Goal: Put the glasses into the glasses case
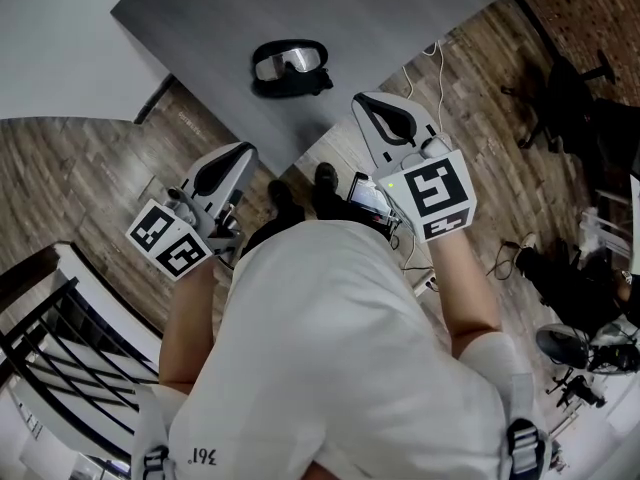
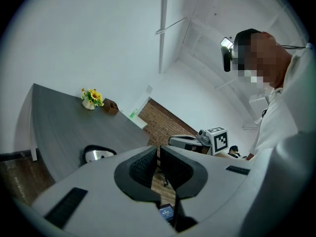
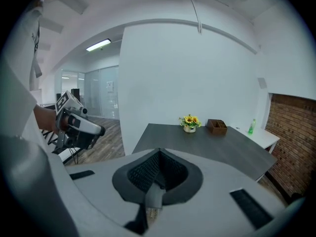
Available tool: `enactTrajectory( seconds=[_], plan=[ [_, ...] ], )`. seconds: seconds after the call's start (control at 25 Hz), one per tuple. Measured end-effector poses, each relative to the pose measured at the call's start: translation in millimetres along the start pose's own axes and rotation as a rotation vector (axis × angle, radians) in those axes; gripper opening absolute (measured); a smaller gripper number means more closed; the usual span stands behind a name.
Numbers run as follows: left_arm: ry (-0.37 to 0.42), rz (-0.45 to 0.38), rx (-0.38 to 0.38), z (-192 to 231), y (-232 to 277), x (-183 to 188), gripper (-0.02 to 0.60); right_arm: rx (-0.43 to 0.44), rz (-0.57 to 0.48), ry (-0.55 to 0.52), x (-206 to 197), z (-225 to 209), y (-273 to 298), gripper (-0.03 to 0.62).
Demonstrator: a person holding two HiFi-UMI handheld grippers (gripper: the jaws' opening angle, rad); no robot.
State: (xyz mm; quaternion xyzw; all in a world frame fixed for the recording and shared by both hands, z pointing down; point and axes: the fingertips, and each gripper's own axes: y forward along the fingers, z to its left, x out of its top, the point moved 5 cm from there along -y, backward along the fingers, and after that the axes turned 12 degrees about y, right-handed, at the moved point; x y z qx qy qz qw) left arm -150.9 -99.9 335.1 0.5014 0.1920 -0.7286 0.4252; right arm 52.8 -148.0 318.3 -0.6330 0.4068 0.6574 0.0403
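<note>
On the dark grey table lies a black glasses case with a shiny lens showing in it; I cannot tell the glasses from the case. It also shows in the left gripper view as the black case near the table's near edge. My left gripper is shut and empty, held over the floor short of the table. The right gripper is also shut and empty, at the table's edge to the right of the case. In its own view the left gripper has its jaws together, as does the right gripper.
A small vase of yellow flowers and a wooden organiser stand at the table's far side, with a green bottle on a white ledge beyond. Cables and camera stands litter the wooden floor at right. A black railing is at lower left.
</note>
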Motion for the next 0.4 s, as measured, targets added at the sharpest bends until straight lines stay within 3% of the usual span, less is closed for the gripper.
enactTrajectory(
  seconds=[0.4],
  plan=[
    [0.045,-0.03,-0.007,-23,-12,11,0.031,-0.021,-0.067,-0.006,14,-3,-29,0.009]
  ],
)
